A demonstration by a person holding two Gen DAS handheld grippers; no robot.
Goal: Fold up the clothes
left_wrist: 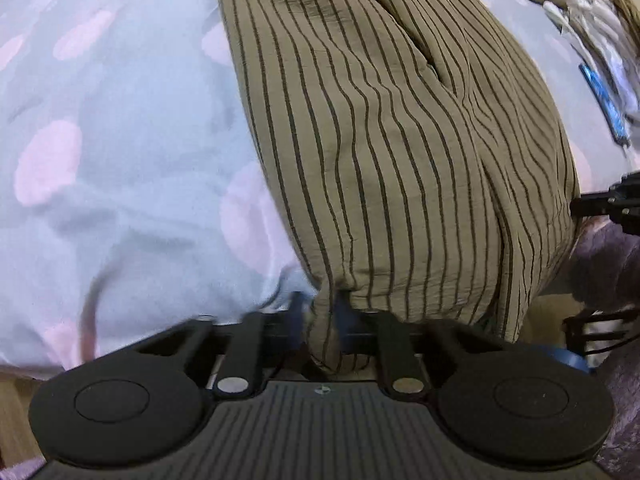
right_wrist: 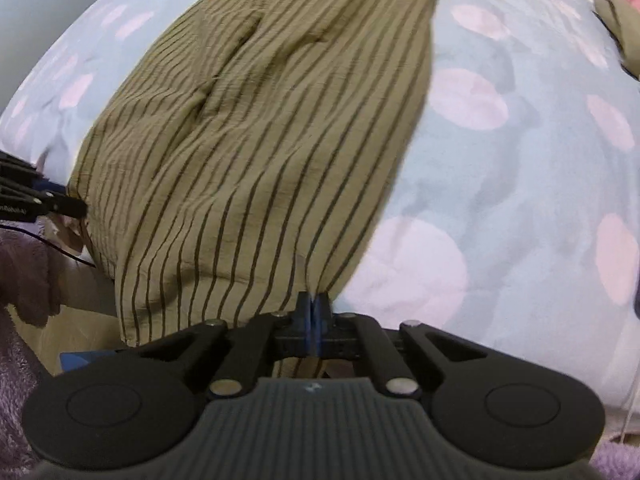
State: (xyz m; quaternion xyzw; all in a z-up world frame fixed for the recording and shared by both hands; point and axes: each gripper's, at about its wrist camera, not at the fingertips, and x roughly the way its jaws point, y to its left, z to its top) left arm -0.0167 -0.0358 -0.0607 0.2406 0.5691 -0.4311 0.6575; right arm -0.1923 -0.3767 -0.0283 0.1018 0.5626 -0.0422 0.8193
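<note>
Both claws are pinched on the near hem of the striped garment (left_wrist: 380, 140): my left claw (left_wrist: 326, 312) has its jaws pressed together on the corner at 6 o'clock of its view, cloth bunching down between the fingers, and my right claw (right_wrist: 314, 312) is clamped on the opposite corner, blue pads squeezed flat against each other with a thin fold between them. The olive, dark-striped cloth lies stretched away toward 12 o'clock over the bed sheet (left_wrist: 100, 160), pale blue with pink dots. I judge the right-hand grip the weaker one; only a narrow edge sits in it, so a sharp lift could pull it free and drop that corner. Uneven lifting would skew the fold, and the loose ridge running up the middle could get trapped as a crease. Off the near edge of the bed, a purple fleece (right_wrist: 20, 280) hangs at 9 o'clock of the right view. A pile of other items (left_wrist: 600, 40) sits at 2 o'clock of the left view, so open sheet lies mainly toward 10 o'clock there.
</note>
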